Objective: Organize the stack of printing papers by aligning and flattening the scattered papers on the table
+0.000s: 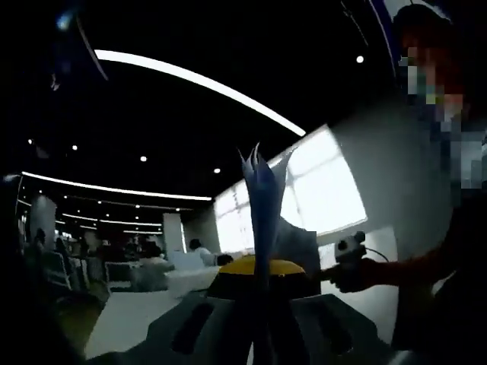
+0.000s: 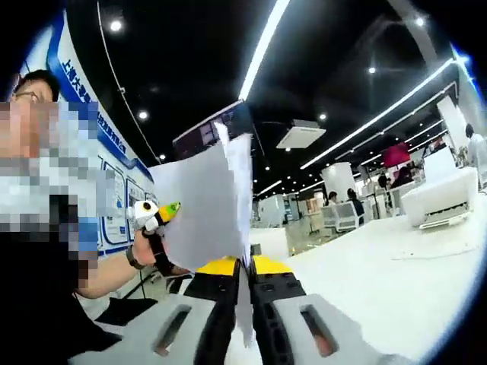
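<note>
In the left gripper view my left gripper (image 1: 259, 268) is shut on a thin stack of white printing papers (image 1: 262, 194), seen edge-on and standing upright with the top edges fanned apart. A hand holds the right gripper (image 1: 348, 252) off to the right. In the right gripper view my right gripper (image 2: 243, 266) is shut on the bottom edge of white papers (image 2: 205, 205), which rise broadside and tilt left. The left gripper (image 2: 151, 215), held in a hand, sits at the sheets' left edge. Both views point up, off the table.
A white table (image 2: 396, 281) spreads to the right, with white furniture (image 2: 445, 198) and seated people behind it. The person (image 2: 46, 251) holding the grippers stands at the left, before a wall with posters. A bright window (image 1: 319, 190) and a white tabletop (image 1: 129, 319) also show.
</note>
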`<state>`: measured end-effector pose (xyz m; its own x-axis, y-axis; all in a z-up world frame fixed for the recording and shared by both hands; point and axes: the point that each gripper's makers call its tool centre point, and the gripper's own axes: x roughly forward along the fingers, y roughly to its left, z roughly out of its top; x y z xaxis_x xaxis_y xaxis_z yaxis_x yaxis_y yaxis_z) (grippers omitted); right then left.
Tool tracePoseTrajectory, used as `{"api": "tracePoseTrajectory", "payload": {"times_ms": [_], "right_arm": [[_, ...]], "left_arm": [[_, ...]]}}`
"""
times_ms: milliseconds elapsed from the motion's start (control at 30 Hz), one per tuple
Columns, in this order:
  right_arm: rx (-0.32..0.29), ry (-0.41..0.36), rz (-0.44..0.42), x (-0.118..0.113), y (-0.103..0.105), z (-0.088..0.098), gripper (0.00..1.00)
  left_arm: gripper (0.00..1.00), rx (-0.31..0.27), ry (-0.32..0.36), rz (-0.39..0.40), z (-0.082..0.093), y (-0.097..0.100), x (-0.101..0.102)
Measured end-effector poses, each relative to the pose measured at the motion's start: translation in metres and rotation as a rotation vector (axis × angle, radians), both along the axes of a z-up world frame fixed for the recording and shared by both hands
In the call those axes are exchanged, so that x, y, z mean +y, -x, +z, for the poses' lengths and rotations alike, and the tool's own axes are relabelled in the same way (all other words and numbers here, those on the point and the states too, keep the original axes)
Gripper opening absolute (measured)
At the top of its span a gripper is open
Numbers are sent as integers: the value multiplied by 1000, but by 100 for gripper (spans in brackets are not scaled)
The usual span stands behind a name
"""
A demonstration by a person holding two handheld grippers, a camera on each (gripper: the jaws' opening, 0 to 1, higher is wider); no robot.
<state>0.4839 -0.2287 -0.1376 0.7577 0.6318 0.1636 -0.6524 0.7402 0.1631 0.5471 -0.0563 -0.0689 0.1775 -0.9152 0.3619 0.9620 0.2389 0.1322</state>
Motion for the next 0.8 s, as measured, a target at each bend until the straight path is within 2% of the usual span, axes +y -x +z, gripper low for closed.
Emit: {"api": "tracePoseTrajectory", "payload": {"times_ms": [67, 100, 167, 233, 267, 300, 333, 367, 400, 433, 467, 567, 667, 800], "right_arm": [[-11, 62, -62, -3, -4, 0, 0], [-29, 103, -100, -4, -6, 1, 0], [-68, 198, -156, -2, -7, -1, 0], [-104, 265, -182, 3, -3, -6, 0], [-104, 282, -192, 4, -3, -9, 0], [-98, 301, -198, 5, -2, -15, 0], [-89, 305, -186, 9, 0, -22, 0], [-54, 329, -140, 16, 4, -35, 1], [-25, 334, -137, 16, 5, -43, 5], [-24, 346, -142, 17, 3, -47, 9], [-17, 358, -145, 14, 2, -49, 10], [-22, 363, -173, 7, -2, -46, 12], [-7, 319, -178, -1, -3, -41, 17], [3, 290, -182, -8, -1, -41, 12]], "left_arm": [[6, 40, 16, 1, -10, -4, -4], [6, 29, 13, 3, -16, -3, -8], [6, 17, 25, 75, -26, -11, -11], [6, 16, 0, 95, -45, -15, -19], [7, -12, -37, 119, -56, -17, -22], [8, 0, -75, 123, -71, -20, -25], [10, 36, -98, 106, -84, -21, -27], [14, 84, -101, 79, -95, -16, -31], [19, 141, -113, 64, -107, -17, -33], [20, 186, -111, 68, -113, -21, -32], [20, 200, -107, 67, -115, -22, -32], [21, 181, -116, 63, -111, -19, -33], [23, 171, -131, 79, -106, -20, -28], [22, 172, -135, 66, -107, -17, -27]]}}
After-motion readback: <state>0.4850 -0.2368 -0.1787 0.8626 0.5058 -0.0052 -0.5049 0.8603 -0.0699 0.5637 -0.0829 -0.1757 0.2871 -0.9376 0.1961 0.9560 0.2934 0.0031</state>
